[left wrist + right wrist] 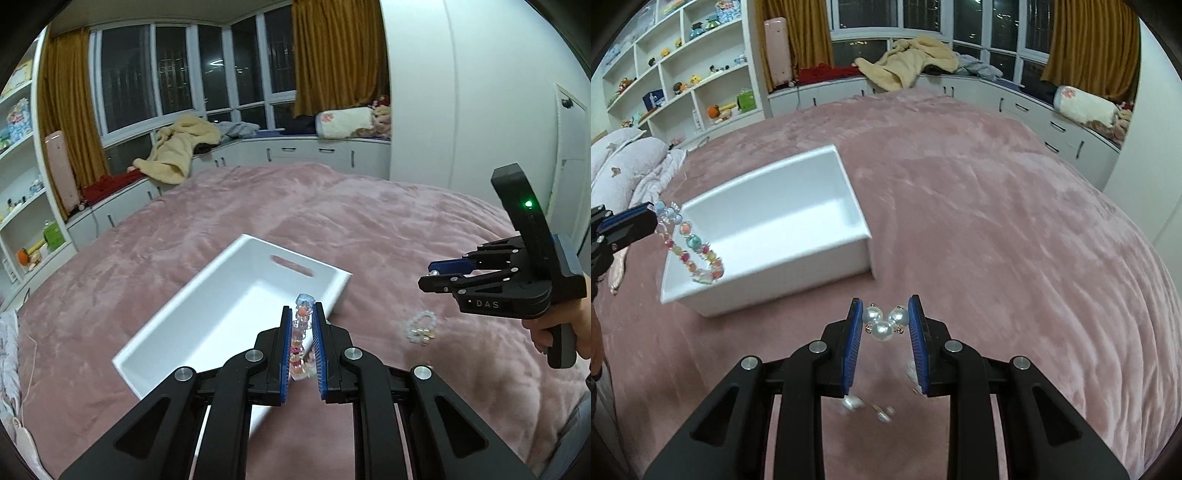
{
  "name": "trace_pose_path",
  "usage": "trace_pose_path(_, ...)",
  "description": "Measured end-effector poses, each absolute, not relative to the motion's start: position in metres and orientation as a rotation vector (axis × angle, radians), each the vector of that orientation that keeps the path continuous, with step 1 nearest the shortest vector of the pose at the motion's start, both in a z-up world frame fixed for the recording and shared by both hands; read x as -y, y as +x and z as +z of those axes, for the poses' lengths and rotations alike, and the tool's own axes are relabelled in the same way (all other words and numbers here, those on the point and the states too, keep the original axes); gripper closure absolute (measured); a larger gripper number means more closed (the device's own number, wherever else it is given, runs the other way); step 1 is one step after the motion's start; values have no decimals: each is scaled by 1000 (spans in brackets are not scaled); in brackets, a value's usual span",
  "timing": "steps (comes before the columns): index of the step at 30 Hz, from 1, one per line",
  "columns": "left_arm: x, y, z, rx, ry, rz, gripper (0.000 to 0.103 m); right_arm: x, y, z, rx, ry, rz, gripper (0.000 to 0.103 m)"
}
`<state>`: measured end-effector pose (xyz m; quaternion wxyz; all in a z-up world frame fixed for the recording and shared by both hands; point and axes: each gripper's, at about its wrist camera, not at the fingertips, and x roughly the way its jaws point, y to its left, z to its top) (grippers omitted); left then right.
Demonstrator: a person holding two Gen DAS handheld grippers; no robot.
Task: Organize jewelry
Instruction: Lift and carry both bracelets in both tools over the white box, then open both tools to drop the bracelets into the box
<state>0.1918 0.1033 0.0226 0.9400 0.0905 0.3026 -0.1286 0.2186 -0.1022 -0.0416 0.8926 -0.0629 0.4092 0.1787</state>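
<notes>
Left gripper (303, 314) is clamped on a colourful beaded bracelet (689, 243), which hangs from its fingertips over the near end of the white storage box (820, 157) lying on the pink blanket (997, 221). Right gripper (885, 314) pinches a pearl bracelet (882, 321) between its blue pads (916, 325), three pearls showing at the tips and the rest dangling blurred below. From the left wrist camera, a second pearl piece (419, 326) lies on the blanket just beside the box, under the right gripper.
</notes>
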Motion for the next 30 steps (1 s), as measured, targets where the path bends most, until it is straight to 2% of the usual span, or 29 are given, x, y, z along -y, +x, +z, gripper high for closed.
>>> trace_pose_path(9,-154,206,30,-630,172,-176,87,45,249,-28,-852,-126,446,78)
trace_pose_path(16,-176,220,17,-668,148,-133,87,0,268,-32,-879,-130,497,78)
trace_pose_path(30,-206,238,-24,-767,83,-89,87,-53,308,-66,-1069,86,533,78)
